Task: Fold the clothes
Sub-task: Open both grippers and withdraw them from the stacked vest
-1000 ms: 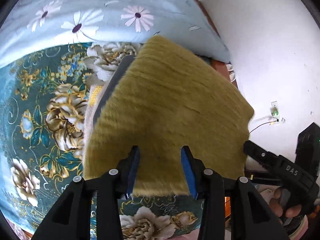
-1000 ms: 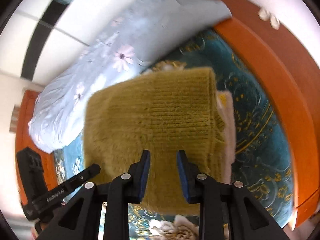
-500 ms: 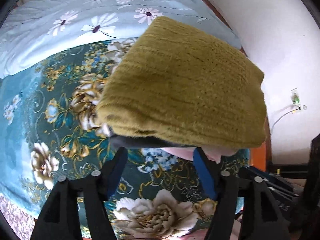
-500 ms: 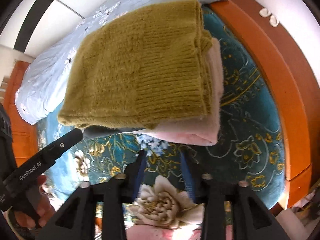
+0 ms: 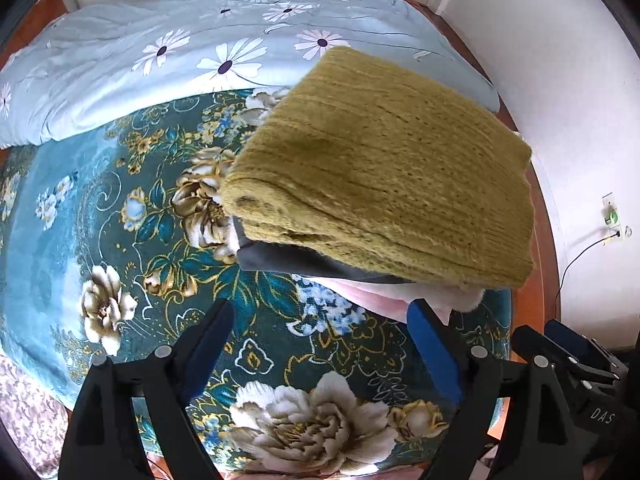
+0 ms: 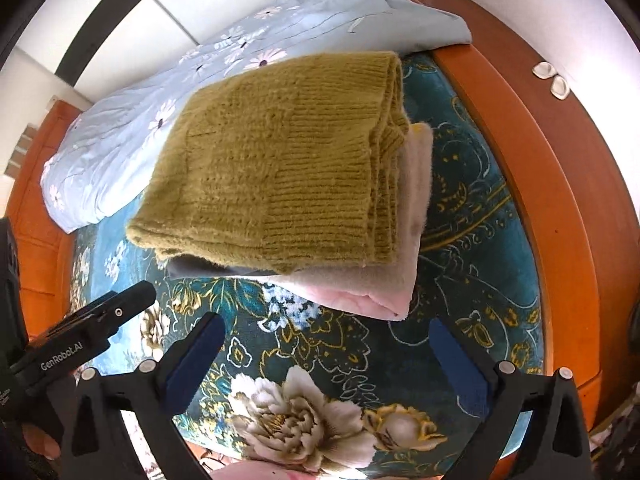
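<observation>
Mustard knit sweater (image 5: 384, 168) sits folded on top of a stack, over a grey garment (image 5: 288, 260) and a pink garment (image 6: 384, 280), on the teal floral bedspread (image 5: 80, 240). Left tongs (image 5: 324, 344) spread wide, holding nothing, just short of the stack. Right tongs (image 6: 328, 356) likewise apart and empty.

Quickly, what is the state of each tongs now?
Left tongs: open, holding nothing.
Right tongs: open, holding nothing.
</observation>
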Action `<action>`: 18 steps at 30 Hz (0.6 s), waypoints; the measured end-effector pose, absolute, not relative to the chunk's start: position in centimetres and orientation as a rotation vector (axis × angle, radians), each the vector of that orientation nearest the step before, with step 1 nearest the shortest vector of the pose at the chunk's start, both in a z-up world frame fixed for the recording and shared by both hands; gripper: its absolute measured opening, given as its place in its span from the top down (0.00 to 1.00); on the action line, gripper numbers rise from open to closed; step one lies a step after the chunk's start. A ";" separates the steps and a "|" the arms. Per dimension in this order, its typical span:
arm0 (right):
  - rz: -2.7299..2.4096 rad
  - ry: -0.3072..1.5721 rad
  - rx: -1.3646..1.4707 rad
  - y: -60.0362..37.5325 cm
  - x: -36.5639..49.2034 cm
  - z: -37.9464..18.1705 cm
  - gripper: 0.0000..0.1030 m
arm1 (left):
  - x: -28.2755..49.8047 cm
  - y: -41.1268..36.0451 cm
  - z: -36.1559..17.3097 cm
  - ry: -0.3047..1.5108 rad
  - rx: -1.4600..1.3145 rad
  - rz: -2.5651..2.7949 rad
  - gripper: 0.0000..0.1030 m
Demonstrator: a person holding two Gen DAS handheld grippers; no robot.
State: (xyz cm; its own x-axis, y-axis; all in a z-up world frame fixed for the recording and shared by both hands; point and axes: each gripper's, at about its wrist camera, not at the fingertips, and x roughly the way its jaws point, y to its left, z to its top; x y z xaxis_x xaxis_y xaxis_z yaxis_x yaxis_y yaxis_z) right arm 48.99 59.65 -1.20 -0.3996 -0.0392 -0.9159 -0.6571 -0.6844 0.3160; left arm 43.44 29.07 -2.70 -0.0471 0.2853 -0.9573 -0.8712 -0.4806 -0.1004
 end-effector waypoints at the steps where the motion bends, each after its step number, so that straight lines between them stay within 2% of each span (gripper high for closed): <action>1: 2.137 0.949 -1.425 59.7 49.1 -1.2 0.00 | 43.7 29.2 -2.6 0.669 -1.349 1.673 0.14; 12: 2.192 0.879 -1.501 59.7 50.3 -2.1 0.00 | 45.7 30.3 -1.4 0.708 -1.303 1.730 0.14; 18: 2.203 0.859 -1.569 59.1 50.7 -3.1 0.00 | 48.1 27.9 -2.7 0.702 -1.345 1.757 0.14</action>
State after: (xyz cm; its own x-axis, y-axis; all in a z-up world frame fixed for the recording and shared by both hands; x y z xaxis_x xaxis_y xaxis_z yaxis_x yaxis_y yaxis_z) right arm 50.66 59.11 -3.12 -0.3565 -0.0950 -0.9294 -0.5596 -0.7749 0.2939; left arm 48.08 27.87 -2.67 -0.1175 0.2587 -0.9588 -0.8482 -0.5283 -0.0386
